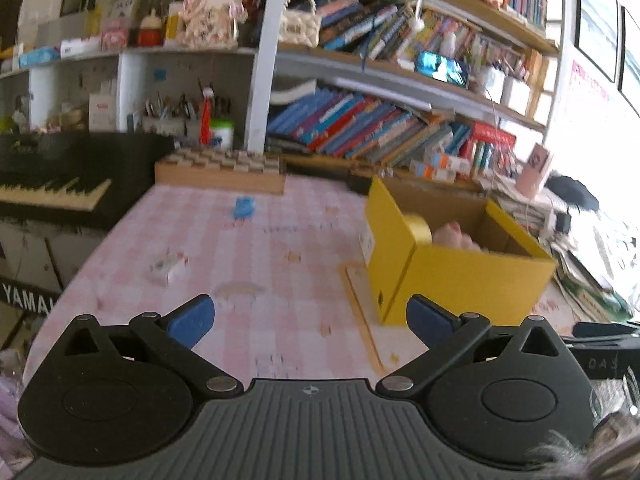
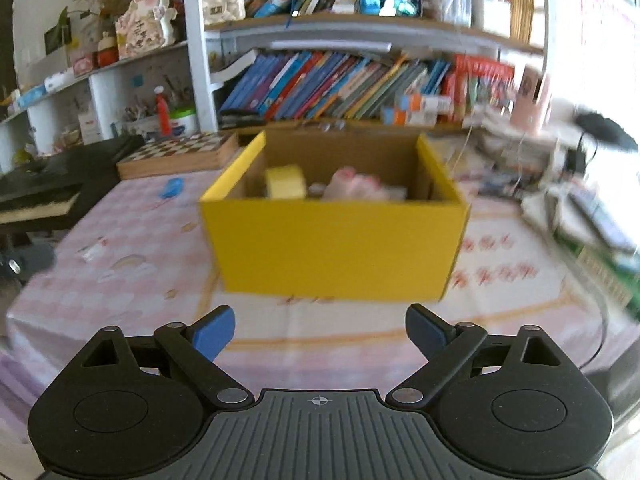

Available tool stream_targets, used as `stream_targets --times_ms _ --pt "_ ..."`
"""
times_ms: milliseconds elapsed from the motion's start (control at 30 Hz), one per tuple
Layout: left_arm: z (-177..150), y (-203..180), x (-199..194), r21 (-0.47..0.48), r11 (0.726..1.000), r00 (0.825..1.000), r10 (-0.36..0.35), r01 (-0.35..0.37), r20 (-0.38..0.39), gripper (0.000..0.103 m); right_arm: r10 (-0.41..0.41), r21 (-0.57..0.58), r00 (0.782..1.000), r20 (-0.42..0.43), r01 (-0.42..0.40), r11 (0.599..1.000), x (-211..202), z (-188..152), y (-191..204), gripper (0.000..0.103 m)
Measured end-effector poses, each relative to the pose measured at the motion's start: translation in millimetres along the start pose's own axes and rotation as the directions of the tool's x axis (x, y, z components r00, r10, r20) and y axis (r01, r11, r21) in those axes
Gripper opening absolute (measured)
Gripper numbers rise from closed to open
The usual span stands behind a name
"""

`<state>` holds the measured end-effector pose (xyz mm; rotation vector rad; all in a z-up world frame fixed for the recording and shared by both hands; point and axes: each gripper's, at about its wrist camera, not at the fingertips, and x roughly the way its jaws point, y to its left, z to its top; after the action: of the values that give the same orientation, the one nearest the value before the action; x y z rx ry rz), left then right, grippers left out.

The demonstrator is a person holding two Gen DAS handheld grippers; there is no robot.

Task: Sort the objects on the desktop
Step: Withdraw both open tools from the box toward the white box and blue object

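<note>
Table under a pink-and-white checked cloth, with a printed yellow band running near your edge. Behind its far edge you have shelving packed with leaning books; a wooden chessboard box sits at the far left corner, and a black keyboard instrument stands off the left edge. Papers and clutter are piled along the right edge; blur there hides detail.

Yellow box: open-topped cardboard, yellow outside, brown inside, standing upright toward the middle of the table, closer to the right edge in the left wrist view. Inside it you can see a yellow roll at the left and a pink soft object beside it; the blur hides what exactly they are.

Loose on the cloth: a small blue object near the far edge just in front of the chessboard box, and a small white packet toward the left edge, well apart from the box.

Your left gripper has its blue pads spread wide with nothing between them. Your right gripper is likewise spread wide and empty, facing the yellow box's near wall without touching it.
</note>
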<state>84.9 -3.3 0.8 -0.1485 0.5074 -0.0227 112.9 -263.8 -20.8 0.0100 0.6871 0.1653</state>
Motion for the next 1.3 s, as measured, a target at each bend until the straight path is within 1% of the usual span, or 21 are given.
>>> stream_targets --times_ms 133,433,500,600,700,800,933,1033,1133,1300 --pt "-10 8 -9 0.007 1.0 1.0 -0.008 0.008 -0.024 0.103 0.013 -0.015 0.999 -0.032 -0.014 1.0 -3 -9 18 0.099" --pt "-17 38 -23 -0.03 1.0 0.996 -0.009 0.006 -0.086 0.103 0.034 -0.081 0.998 -0.046 -0.038 0.996 -15 -26 60 0.1" --pt "-19 43 -27 -0.034 0.999 0.996 -0.025 0.023 -0.082 0.103 0.035 -0.089 0.998 -0.049 -0.039 0.995 -16 -28 68 0.1" --pt "-20 51 -33 -0.035 0.997 0.995 -0.07 0.068 -0.072 0.103 0.042 -0.092 0.998 -0.05 -0.047 0.995 -17 -31 77 0.101" --pt "-19 53 -40 -0.004 0.996 0.995 -0.085 0.085 -0.056 0.103 0.04 -0.101 0.998 -0.051 -0.045 0.994 -18 -33 87 0.101" --pt "-20 54 -44 0.033 0.997 0.996 -0.073 0.074 -0.048 0.103 0.041 -0.116 0.998 -0.047 -0.046 0.992 -18 -34 98 0.101" --pt "-20 61 -48 0.052 0.994 0.995 -0.089 0.091 -0.039 0.103 0.048 -0.138 0.998 -0.04 -0.054 0.989 -17 -34 112 0.101" --pt "-21 67 -50 0.067 0.995 0.997 -0.069 0.072 -0.04 0.103 0.061 -0.141 0.997 -0.037 -0.066 0.988 -16 -35 122 0.101" --pt "-21 77 -52 0.065 0.997 0.998 -0.045 0.048 -0.045 0.103 0.076 -0.147 0.996 -0.036 -0.081 0.986 -14 -34 132 0.101" --pt "-19 96 -57 0.037 0.999 0.999 -0.037 0.039 -0.036 0.103 0.123 -0.153 0.992 -0.029 -0.126 0.98 -12 -31 147 0.102"
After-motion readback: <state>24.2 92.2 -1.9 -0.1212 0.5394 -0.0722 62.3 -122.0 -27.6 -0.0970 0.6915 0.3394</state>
